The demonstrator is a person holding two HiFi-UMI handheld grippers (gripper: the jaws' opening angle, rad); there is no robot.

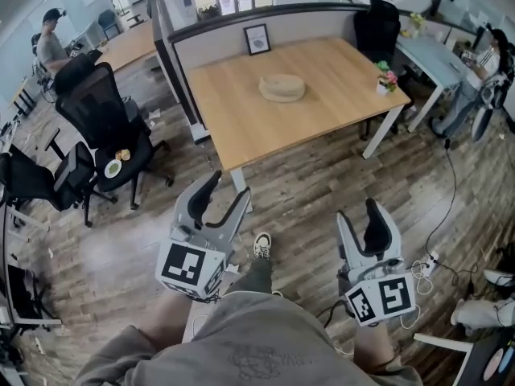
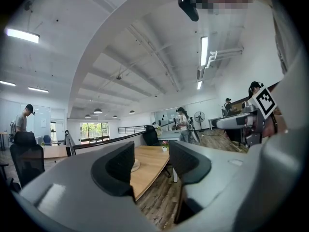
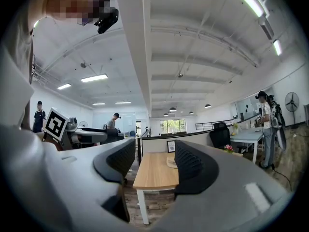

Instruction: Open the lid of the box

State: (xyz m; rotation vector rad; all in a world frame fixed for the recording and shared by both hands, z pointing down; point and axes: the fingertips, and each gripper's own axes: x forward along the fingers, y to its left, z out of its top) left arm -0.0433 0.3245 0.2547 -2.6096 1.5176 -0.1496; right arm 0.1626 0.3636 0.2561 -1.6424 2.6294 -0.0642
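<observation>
The box [image 1: 282,88], round and pale, is sitting about the middle of the tabletop [image 1: 241,119], a little toward its far edge. Its lid is looking closed, though the seam between lid and body is too small to make out from the head view. A picture frame [image 1: 257,39] is standing at the far edge, and a small flower pot [image 1: 386,80] is sitting by the near right corner.

Both grippers are hanging over the wooden floor [image 1: 306,183], well short of the table's near edge. The left gripper [image 1: 226,187] is holding its jaws apart with nothing between them. In its own view only a sliver of the box is showing, the rest hiding behind the left jaw. The right gripper [image 1: 360,215] is likewise holding its jaws apart and gripping nothing (the tabletop and the box are merely showing in the gap, far off). In its view the right jaw is covering part of the box.

The person's hands are hiding under the marker cubes, and the forearms are running out of the head view's bottom edge. One shoe [image 1: 262,245] is peeking out between the grippers. A black office chair [image 1: 105,111] is standing left of the table, its seat carrying small objects too tiny to identify.
</observation>
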